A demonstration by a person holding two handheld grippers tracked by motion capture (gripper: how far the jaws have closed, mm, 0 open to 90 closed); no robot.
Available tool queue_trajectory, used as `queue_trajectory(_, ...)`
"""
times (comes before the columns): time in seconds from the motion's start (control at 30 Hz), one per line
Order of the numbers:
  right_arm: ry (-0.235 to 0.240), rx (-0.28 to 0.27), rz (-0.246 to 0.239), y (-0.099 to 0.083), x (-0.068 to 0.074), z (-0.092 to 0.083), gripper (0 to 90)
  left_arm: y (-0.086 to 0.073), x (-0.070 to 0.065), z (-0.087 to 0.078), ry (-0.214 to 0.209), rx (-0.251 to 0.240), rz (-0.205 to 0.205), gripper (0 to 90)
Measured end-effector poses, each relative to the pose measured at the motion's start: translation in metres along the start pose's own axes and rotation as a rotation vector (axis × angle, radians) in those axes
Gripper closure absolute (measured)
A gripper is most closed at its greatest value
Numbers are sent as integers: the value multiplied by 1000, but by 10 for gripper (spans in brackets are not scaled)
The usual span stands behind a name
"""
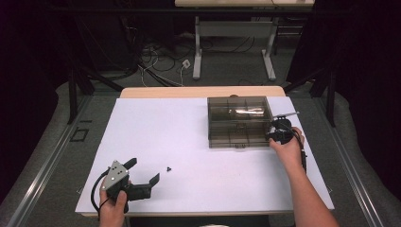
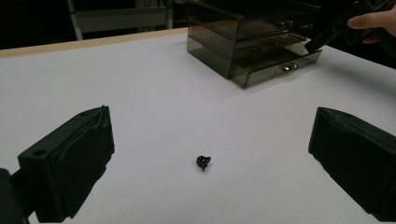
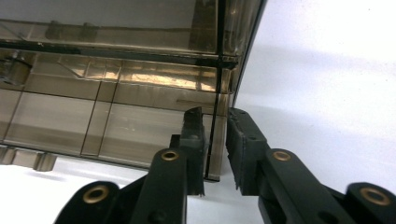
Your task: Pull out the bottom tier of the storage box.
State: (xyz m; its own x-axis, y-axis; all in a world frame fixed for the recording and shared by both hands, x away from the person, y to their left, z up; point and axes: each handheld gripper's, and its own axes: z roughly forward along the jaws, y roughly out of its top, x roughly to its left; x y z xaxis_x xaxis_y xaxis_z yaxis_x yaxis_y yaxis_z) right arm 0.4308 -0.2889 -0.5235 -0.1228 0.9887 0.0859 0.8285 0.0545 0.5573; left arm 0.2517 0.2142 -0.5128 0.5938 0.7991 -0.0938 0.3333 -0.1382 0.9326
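1. We find no brand, label or readable writing on any item in the three views.
2. The smoky clear plastic drawer organizer (image 1: 239, 122) sits on the white table (image 1: 189, 142) at its far right. In the left gripper view it shows stacked drawers with small round knobs, the lowest drawer (image 2: 275, 70) pulled partly out toward the near side.
3. From the high view its long axis runs left to right across the table, with the drawer fronts facing the person's edge.
4. The right gripper (image 1: 279, 132) is at the organizer's near right corner. In the right gripper view its jaws straddle the thin vertical side wall (image 3: 215, 140) at that corner, one jaw inside the wall and one outside. They stand narrow; a sliver of gap shows on the outer side, so we cannot tell whether the pads press yet.
5. The left gripper (image 1: 142, 177) rests low at the near left of the table, jaws spread wide and released, nothing between the pads.
6. A small black part (image 2: 203, 162) lies on the bare table just ahead of the left jaws, well apart from the organizer. We cannot tell its type.
7. Beyond the table: a second table's legs (image 1: 197, 47) and loose cables (image 1: 161, 61) on the floor.
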Motion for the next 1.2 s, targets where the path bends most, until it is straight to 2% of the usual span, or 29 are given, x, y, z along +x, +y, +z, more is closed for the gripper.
queue_trajectory(0.27, -47, -6, -35, -1, 8, 3, 855, 0, 0, 0, -1, 1, 2, 4)
queue_trajectory(0.57, -80, -15, 11, -1, 12, 3, 879, 0, 1, 1, -2, 3, 1, 4)
queue_trajectory(0.9, -66, -14, 65, -2, 10, 2, 892, 0, 1, 2, -2, 7, 2, 4)
queue_trajectory(1.2, -58, -19, 62, -2, 9, 1, 893, 0, 1, 2, -2, 7, 3, 4)
